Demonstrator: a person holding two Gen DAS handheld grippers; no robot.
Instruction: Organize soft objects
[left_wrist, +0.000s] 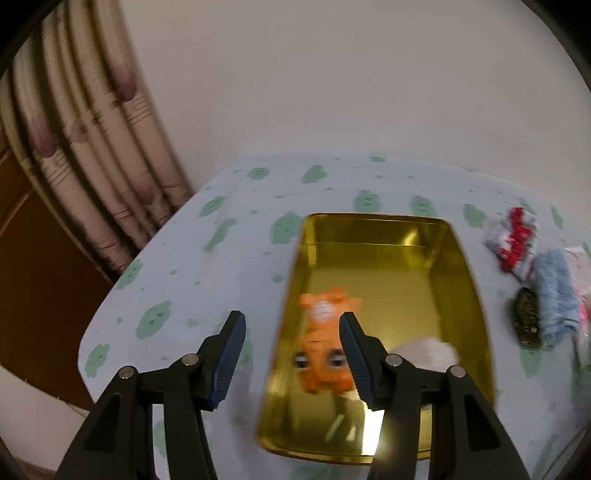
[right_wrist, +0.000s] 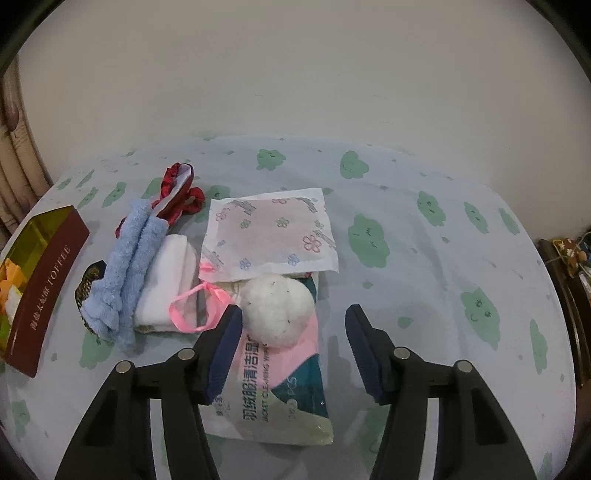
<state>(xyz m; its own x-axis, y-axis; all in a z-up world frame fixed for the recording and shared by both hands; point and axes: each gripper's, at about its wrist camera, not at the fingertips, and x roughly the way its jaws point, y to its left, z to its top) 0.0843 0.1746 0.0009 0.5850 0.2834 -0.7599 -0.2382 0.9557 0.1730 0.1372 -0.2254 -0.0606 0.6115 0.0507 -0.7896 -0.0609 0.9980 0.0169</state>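
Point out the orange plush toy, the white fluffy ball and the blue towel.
orange plush toy (left_wrist: 325, 347): left wrist view, on its body.
white fluffy ball (right_wrist: 277, 310): right wrist view, on its middle.
blue towel (right_wrist: 127, 266): right wrist view, on its rolled middle.

Two black angular tools (left_wrist: 291, 325) (right_wrist: 293, 319), each with ribbed dark-blue pads (left_wrist: 229, 354) and round silver pins.

We look down steeply, close over tin (left_wrist: 384, 236) on left wrist; right wrist over soft pile; both share blue towel (right_wrist: 125, 258).
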